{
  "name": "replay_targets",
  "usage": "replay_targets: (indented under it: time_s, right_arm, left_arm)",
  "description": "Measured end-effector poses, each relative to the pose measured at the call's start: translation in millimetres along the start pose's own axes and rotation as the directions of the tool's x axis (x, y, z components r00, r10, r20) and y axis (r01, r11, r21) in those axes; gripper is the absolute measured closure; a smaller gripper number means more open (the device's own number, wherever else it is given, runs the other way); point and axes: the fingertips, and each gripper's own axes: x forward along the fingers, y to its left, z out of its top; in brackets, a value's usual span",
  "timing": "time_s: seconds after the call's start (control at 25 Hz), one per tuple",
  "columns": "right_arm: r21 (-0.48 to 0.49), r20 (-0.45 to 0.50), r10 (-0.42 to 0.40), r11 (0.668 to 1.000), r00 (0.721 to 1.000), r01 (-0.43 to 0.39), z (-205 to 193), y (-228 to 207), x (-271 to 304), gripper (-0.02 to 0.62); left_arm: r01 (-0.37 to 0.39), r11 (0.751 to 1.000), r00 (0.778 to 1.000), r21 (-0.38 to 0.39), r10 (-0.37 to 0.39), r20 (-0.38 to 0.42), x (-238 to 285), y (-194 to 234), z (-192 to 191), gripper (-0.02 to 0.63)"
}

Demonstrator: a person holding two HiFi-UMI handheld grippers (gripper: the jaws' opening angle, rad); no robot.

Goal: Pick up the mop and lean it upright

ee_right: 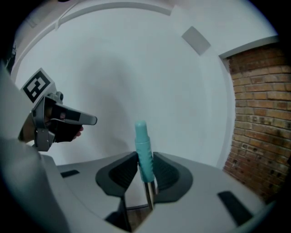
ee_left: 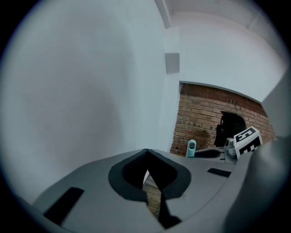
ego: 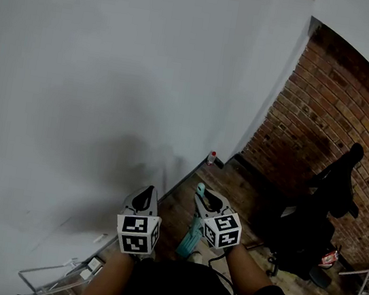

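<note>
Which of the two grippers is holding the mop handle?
The right gripper: its jaws clamp the teal mop handle, which sticks up between them. The left gripper has its jaws together with nothing in them.

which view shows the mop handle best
The right gripper view: the teal mop handle sits close up, gripped between that gripper's fingers. The head view shows only teal bits around the right gripper; the left gripper view, just its small tip.
</note>
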Motion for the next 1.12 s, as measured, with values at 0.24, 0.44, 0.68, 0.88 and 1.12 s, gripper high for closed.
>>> replay_targets:
  time_s: [0.24,0.44,0.68,0.88,1.12]
  right_arm:
    - [0.008,0.005,-0.010,1.000,1.000,0.010,0,-5,-2,0.483]
    - [0.008,0.009,-0.003,1.000,1.000,0.003,-1,-4,-4,0.483]
    - [0.005,0.009,0.020,1.000,1.000,-0.020,-1,2,-1,0.482]
    - [-0.001,0.003,0.069,0.998,0.998,-0.069,-1,18,14,0.480]
    - [-0.023,-0.019,0.140,0.990,0.990,-0.140,2,44,50,0.477]
  left_arm:
    - [0.025,0.998,1.000,-0.057,-0.025,0.003,-1,-4,2,0.609]
    - [0.035,0.998,0.999,-0.049,-0.034,0.008,-5,-12,3,0.609]
    - [0.027,0.998,1.000,-0.052,-0.026,0.017,-11,-13,2,0.609]
    - [-0.009,0.998,1.000,-0.062,0.011,0.028,-25,-3,0,0.609]
    - [-0.089,0.992,0.995,-0.086,0.093,0.036,-46,20,-3,0.609]
